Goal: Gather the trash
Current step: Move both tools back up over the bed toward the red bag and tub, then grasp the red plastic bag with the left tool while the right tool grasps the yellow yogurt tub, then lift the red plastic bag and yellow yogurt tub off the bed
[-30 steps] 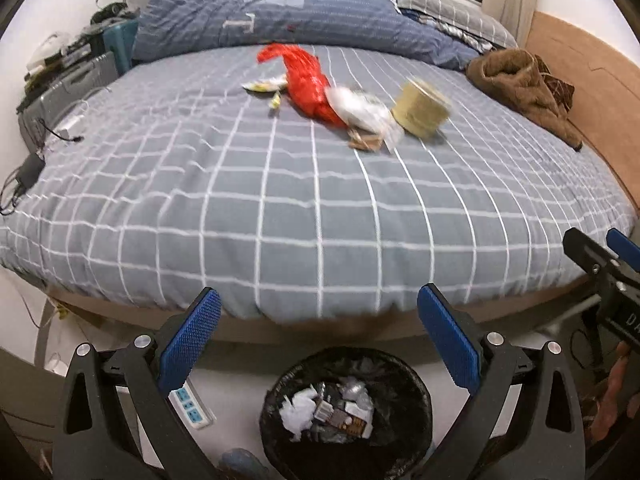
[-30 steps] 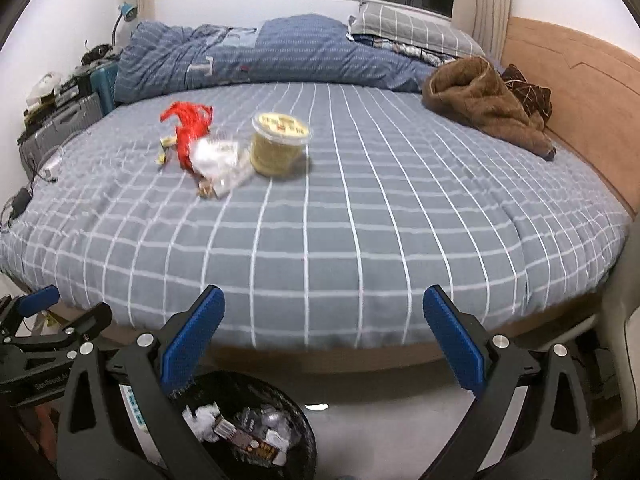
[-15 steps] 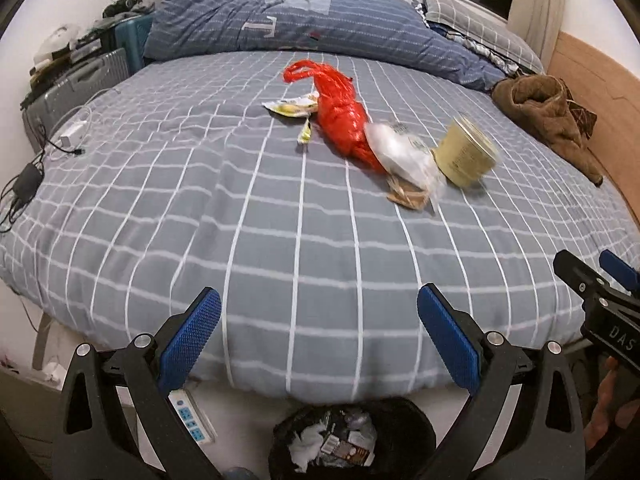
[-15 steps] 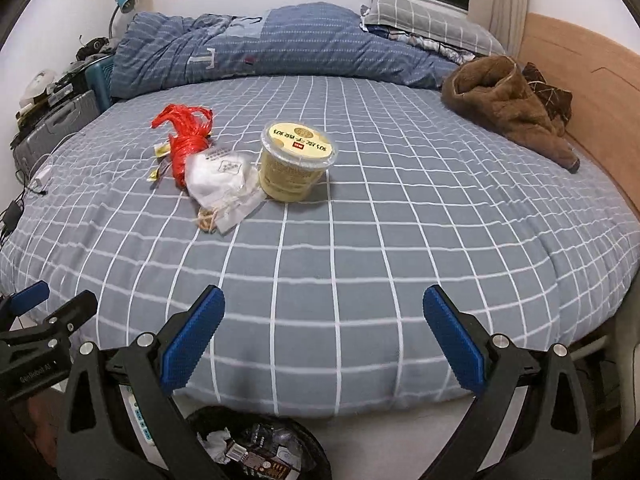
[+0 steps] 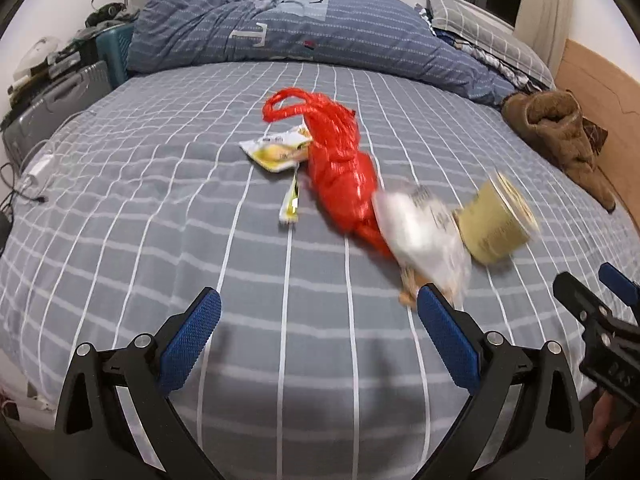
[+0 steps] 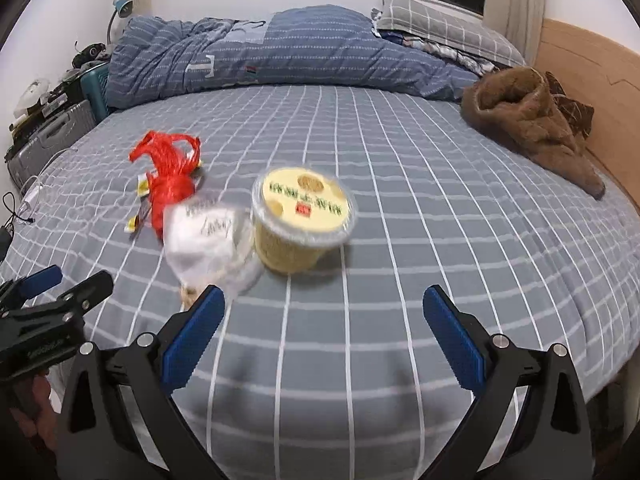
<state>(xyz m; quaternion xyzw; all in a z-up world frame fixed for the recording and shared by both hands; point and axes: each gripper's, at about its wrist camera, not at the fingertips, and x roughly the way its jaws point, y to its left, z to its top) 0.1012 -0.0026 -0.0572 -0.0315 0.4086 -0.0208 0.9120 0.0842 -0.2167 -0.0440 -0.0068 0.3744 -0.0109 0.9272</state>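
Note:
Trash lies on the grey checked bed (image 5: 160, 216): a red plastic bag (image 5: 340, 168), a yellow wrapper (image 5: 276, 152), a small yellow strip (image 5: 291, 204), a clear white packet (image 5: 424, 236) and a yellow lidded tub (image 5: 494, 224). In the right wrist view the tub (image 6: 304, 220) stands just ahead, with the packet (image 6: 204, 232) and red bag (image 6: 170, 180) to its left. My left gripper (image 5: 318, 340) is open and empty over the bed, short of the packet. My right gripper (image 6: 320, 336) is open and empty, short of the tub.
A blue duvet (image 5: 288, 32) and pillows (image 5: 480, 28) lie at the back. A brown garment (image 5: 560, 136) lies at the right by the wooden headboard (image 6: 592, 80). A suitcase (image 5: 52, 100) and cables (image 5: 24, 184) sit at the left bedside.
Both grippers have moved forward and up over the bed toward the trash. The black bin below the bed edge has dropped out of both views.

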